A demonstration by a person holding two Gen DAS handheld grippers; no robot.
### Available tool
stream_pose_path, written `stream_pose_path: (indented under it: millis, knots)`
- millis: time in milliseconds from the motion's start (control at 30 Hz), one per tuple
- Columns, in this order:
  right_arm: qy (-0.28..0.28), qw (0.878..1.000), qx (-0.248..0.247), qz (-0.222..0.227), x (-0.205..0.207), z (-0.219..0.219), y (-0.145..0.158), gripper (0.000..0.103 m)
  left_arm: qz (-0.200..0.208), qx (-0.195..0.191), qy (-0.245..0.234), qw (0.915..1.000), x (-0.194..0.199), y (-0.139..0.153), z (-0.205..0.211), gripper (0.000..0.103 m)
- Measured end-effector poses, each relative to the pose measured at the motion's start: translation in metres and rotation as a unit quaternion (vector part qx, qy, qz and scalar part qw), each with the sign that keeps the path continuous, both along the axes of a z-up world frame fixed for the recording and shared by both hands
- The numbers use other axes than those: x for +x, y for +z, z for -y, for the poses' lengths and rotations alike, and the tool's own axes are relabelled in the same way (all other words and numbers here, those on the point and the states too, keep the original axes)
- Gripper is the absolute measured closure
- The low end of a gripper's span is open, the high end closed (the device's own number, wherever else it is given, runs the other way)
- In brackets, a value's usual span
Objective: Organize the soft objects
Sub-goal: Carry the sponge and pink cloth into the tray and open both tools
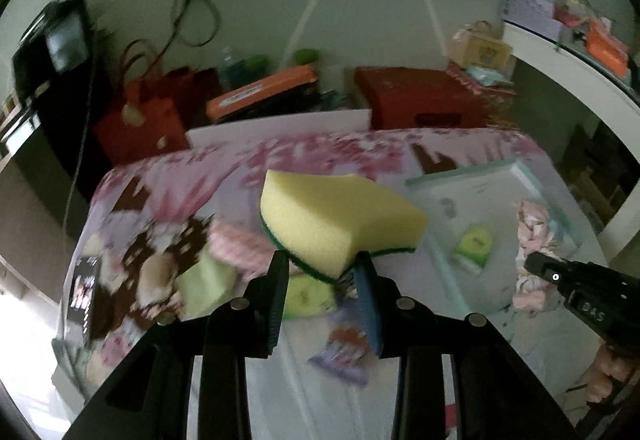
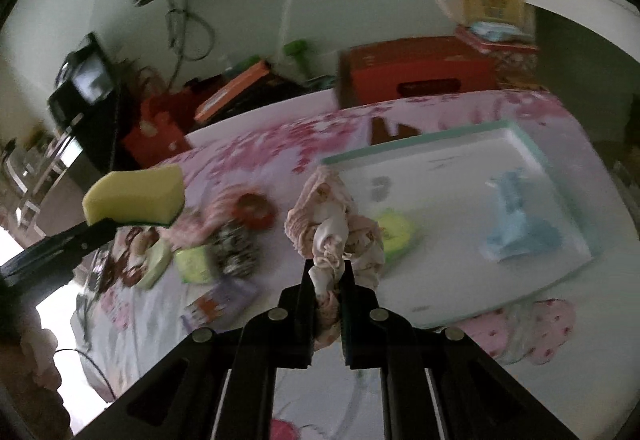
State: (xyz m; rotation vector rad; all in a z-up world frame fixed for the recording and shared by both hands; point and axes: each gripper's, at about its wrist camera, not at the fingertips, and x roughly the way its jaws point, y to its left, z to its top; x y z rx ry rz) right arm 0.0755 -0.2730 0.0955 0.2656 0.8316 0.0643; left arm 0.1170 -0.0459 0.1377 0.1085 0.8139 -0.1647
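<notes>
Nearest us, our left gripper (image 1: 322, 260) pinches a yellow sponge (image 1: 336, 218) with a green underside, jaws narrow on its near corner, held above the bed. Our right gripper (image 2: 329, 272) is clamped tight on a bunched pink cloth (image 2: 334, 228), lifted near the tray (image 2: 400, 154). Only the right view shows a blue cloth (image 2: 516, 224) lying in the tray and a red scrunchie (image 2: 254, 210) on the bedspread (image 2: 280, 148). The left view adds a shelf (image 1: 560, 44) at the right. The floral bedspread is strewn with soft items; red boxes (image 1: 416, 96) line the pale wall.
</notes>
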Motion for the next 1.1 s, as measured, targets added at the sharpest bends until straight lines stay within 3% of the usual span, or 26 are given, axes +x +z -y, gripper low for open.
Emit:
stream_pose_path:
  millis: [200,500,800,1100]
  knots:
    - [-0.038,0.999,-0.003,-0.008,0.018,0.04,-0.009,0.093,0.01,-0.001,-0.041,0.9991,0.023,-0.001,0.049,0.068]
    - [-0.075,0.997,-0.005,-0.025,0.048,0.085,-0.037,0.093,0.004,-0.003,-0.09,0.9959,0.064,-0.034,0.116,0.068]
    - [-0.102,0.994,-0.007,-0.037,0.077,0.118,-0.064,0.093,-0.02,0.0,-0.115,0.9932,0.102,-0.078,0.159,0.068]
    - [-0.1,0.994,-0.015,-0.041,0.093,0.124,-0.078,0.093,-0.043,0.013,-0.128,0.9908,0.122,-0.113,0.184,0.068]
